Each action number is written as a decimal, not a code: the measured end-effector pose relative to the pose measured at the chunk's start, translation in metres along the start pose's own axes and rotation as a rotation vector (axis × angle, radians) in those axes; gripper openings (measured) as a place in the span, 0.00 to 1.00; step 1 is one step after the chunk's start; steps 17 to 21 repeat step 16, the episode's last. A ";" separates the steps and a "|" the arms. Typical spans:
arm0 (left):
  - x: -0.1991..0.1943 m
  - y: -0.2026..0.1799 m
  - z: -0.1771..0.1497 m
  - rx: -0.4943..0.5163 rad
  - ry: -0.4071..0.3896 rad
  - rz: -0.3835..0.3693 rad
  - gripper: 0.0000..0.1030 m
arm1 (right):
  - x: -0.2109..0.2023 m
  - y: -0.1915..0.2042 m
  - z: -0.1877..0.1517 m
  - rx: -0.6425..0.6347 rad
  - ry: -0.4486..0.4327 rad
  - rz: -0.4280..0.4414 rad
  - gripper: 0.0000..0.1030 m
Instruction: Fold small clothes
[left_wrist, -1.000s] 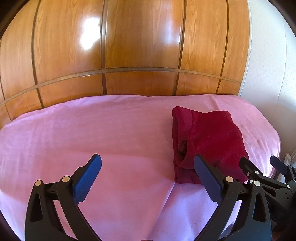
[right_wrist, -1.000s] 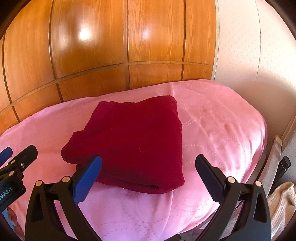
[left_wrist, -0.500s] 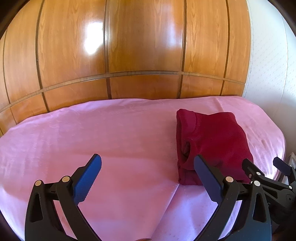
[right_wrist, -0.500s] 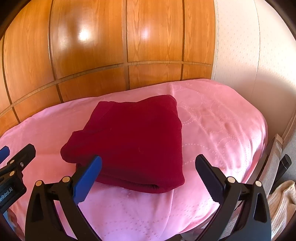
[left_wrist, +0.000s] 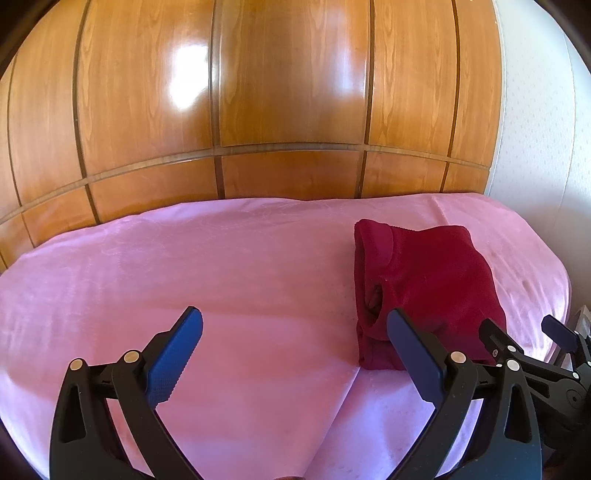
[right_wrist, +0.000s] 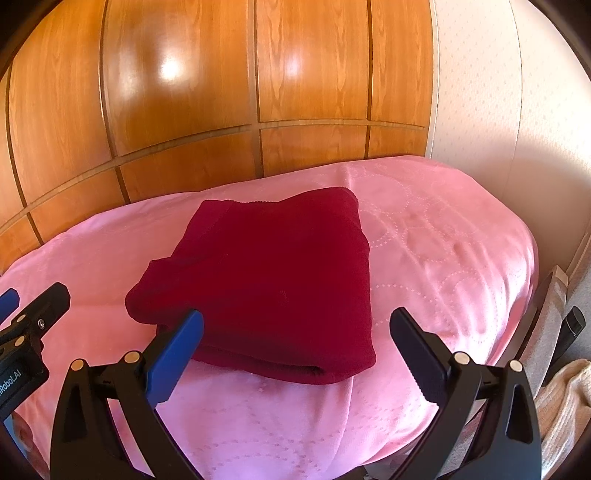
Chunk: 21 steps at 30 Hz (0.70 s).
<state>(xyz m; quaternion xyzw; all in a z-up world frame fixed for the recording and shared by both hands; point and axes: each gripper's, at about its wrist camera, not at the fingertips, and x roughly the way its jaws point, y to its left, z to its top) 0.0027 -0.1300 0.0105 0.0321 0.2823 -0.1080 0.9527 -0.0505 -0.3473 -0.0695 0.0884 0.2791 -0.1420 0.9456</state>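
Observation:
A dark red garment (left_wrist: 424, 284) lies folded into a compact rectangle on the pink bedspread (left_wrist: 221, 277), toward the right side. In the right wrist view the red garment (right_wrist: 273, 280) fills the middle of the bedspread (right_wrist: 443, 266). My left gripper (left_wrist: 295, 339) is open and empty, above the bedspread just left of the garment. My right gripper (right_wrist: 295, 339) is open and empty, hovering at the garment's near edge. The right gripper also shows at the right edge of the left wrist view (left_wrist: 524, 339). The left gripper shows at the left edge of the right wrist view (right_wrist: 33, 306).
A wooden panelled wardrobe (left_wrist: 288, 92) stands behind the bed. A white wall (right_wrist: 517, 110) is to the right. Beside the bed's right edge there is a cream knitted cloth (right_wrist: 561, 402) and a dark object (right_wrist: 572, 321) on the floor.
Both cameras have drawn back and tilted up slightly, so the garment sits a little lower and farther in view. The garment has not moved and both grippers stay open.

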 end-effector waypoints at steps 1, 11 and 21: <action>0.000 0.000 0.000 0.001 0.000 -0.001 0.96 | 0.000 0.000 -0.001 0.000 0.001 0.000 0.98; 0.005 0.006 0.000 -0.021 0.024 0.022 0.96 | 0.003 0.002 -0.003 0.007 0.017 0.014 0.98; 0.011 0.009 -0.003 -0.024 0.047 0.019 0.96 | 0.003 0.003 -0.004 0.003 0.016 0.015 0.98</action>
